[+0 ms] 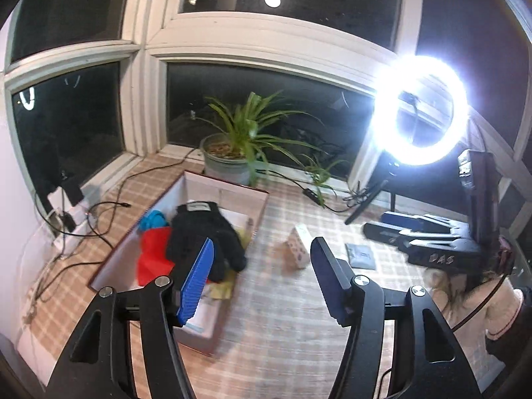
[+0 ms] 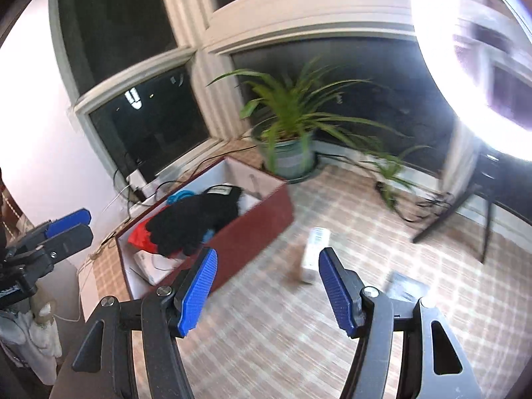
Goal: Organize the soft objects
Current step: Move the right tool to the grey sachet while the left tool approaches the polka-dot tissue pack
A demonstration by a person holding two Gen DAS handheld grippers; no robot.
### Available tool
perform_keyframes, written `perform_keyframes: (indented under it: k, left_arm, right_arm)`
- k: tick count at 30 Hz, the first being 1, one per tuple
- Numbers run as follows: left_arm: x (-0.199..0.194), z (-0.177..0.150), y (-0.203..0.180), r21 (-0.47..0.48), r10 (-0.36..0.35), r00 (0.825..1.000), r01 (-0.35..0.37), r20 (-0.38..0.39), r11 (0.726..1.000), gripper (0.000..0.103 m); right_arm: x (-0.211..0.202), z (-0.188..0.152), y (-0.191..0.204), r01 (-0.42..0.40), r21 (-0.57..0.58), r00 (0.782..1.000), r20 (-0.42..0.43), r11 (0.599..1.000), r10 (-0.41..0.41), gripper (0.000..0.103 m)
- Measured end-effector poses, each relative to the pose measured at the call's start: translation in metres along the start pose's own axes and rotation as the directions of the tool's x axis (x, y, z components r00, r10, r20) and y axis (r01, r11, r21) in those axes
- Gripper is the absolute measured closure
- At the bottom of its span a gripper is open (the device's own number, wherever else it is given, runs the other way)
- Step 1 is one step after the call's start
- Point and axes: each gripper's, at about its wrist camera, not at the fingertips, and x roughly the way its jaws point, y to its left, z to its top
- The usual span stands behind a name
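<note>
A brown box [image 1: 256, 212] with a white inside stands on the checked tablecloth. In it lie black gloves [image 1: 202, 232], a red cloth [image 1: 154, 252] and a blue cloth [image 1: 153, 221]. My left gripper [image 1: 262, 249] is open and empty, above the table just right of the box. In the right wrist view the box [image 2: 252, 232] holds the same black gloves [image 2: 193, 222] and red cloth [image 2: 139, 236]. My right gripper [image 2: 267, 259] is open and empty, in front of the box. The left gripper's fingers [image 2: 66, 221] show at the left edge.
A potted plant [image 1: 232, 153] stands behind the box. A lit ring light [image 1: 419, 109] on a stand is at the right. A small white carton [image 1: 297, 247] and a flat packet [image 1: 360, 256] lie on the cloth. Cables [image 1: 83, 229] trail at the left. Black gear [image 1: 432, 239] sits far right.
</note>
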Motion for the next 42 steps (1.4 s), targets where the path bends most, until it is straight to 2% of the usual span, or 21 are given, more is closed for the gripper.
perform_keyframes:
  k: [5, 9, 10, 13, 15, 17, 22, 28, 33, 39, 42]
  left_arm:
    - [0.01, -0.018, -0.018, -0.026, -0.037, 0.999, 0.036, -0.024, 0.999, 0.043]
    - [0.029, -0.038, -0.031, -0.075, -0.074, 0.994, 0.068, -0.077, 0.995, 0.043]
    - [0.034, -0.041, -0.035, -0.078, -0.078, 0.993, 0.071, -0.09, 0.994, 0.043]
    - [0.053, -0.052, -0.05, -0.08, -0.084, 0.989, 0.075, -0.122, 0.994, 0.042]
    - [0.065, -0.056, -0.058, -0.085, -0.093, 0.986, 0.082, -0.14, 0.993, 0.04]
    - [0.079, -0.059, -0.064, -0.093, -0.099, 0.983, 0.086, -0.152, 0.992, 0.038]
    - [0.11, -0.065, -0.079, -0.09, -0.109, 0.976, 0.093, -0.19, 0.992, 0.038]
    - [0.143, -0.067, -0.079, -0.118, -0.114, 0.967, 0.089, -0.226, 0.989, 0.038]
    - [0.153, -0.068, -0.076, -0.126, -0.11, 0.965, 0.082, -0.237, 0.989, 0.038]
    - [0.161, -0.066, -0.068, -0.136, -0.097, 0.966, 0.065, -0.24, 0.989, 0.038]
    - [0.164, -0.065, -0.065, -0.147, -0.095, 0.966, 0.061, -0.241, 0.987, 0.038]
  right_arm:
    - [-0.035, -0.024, -0.045, 0.052, 0.046, 0.998, 0.043, 0.998, -0.054, 0.043]
    - [-0.053, -0.046, -0.085, 0.115, 0.066, 0.992, 0.035, 0.991, -0.118, 0.04]
    - [-0.055, -0.051, -0.094, 0.128, 0.072, 0.991, 0.027, 0.989, -0.13, 0.036]
    - [-0.054, -0.065, -0.121, 0.177, 0.082, 0.984, 0.0, 0.981, -0.178, 0.036]
    - [-0.046, -0.072, -0.132, 0.221, 0.046, 0.975, -0.021, 0.974, -0.22, 0.036]
    - [-0.036, -0.076, -0.14, 0.229, 0.017, 0.972, -0.05, 0.973, -0.228, 0.036]
    - [-0.002, -0.074, -0.158, 0.145, -0.007, 0.979, -0.147, 0.989, -0.144, 0.036]
    - [0.052, -0.06, -0.172, 0.069, -0.025, 0.969, -0.237, 0.997, -0.073, 0.036]
    - [0.092, -0.046, -0.181, 0.012, -0.042, 0.961, -0.274, 0.999, -0.023, 0.036]
    - [0.134, -0.03, -0.191, -0.071, -0.048, 0.939, -0.341, 0.996, 0.05, 0.036]
    - [0.149, -0.027, -0.198, -0.083, -0.039, 0.928, -0.367, 0.996, 0.063, 0.036]
